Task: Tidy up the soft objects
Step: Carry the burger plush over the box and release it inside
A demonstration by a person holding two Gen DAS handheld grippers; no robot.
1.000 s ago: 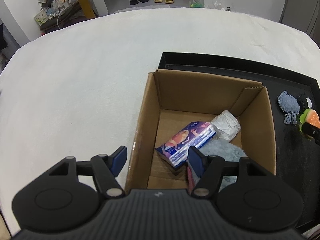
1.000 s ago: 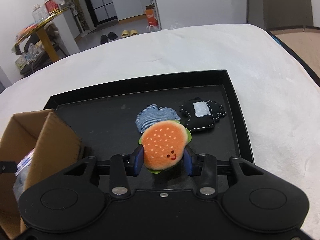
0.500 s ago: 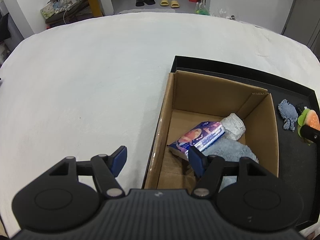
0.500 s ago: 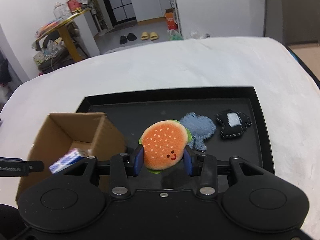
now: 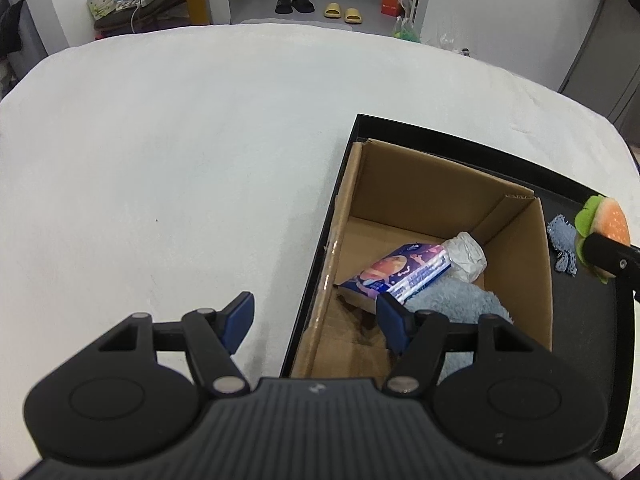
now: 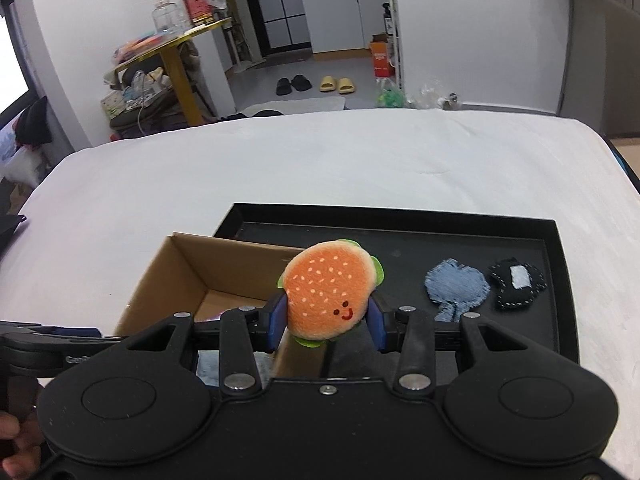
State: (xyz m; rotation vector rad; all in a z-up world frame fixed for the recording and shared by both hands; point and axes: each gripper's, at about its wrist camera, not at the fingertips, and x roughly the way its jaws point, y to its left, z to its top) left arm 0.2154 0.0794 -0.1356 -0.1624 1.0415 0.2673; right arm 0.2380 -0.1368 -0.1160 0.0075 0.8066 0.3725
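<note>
My right gripper (image 6: 327, 322) is shut on an orange plush hamburger (image 6: 330, 294) and holds it in the air by the right wall of the open cardboard box (image 6: 188, 268); the hamburger also shows in the left wrist view (image 5: 606, 224). The box (image 5: 440, 184) stands on the left end of a black tray (image 5: 576, 184) and holds a blue tissue pack (image 5: 398, 274), a white wrapped bundle (image 5: 466, 250) and a light blue fluffy cloth (image 5: 456, 300). My left gripper (image 5: 316, 322) is open and empty, low over the box's near left corner.
A denim blue patch (image 6: 456, 286) and a black patch with a pale square (image 6: 516, 282) lie on the right part of the tray (image 6: 400, 220). The tray rests on a white padded table (image 5: 160, 160). A yellow side table and slippers are on the floor beyond.
My right gripper has risen and moved left with the hamburger, from over the tray to beside the box. My left gripper has drawn back to the left; the box sits further right in its view.
</note>
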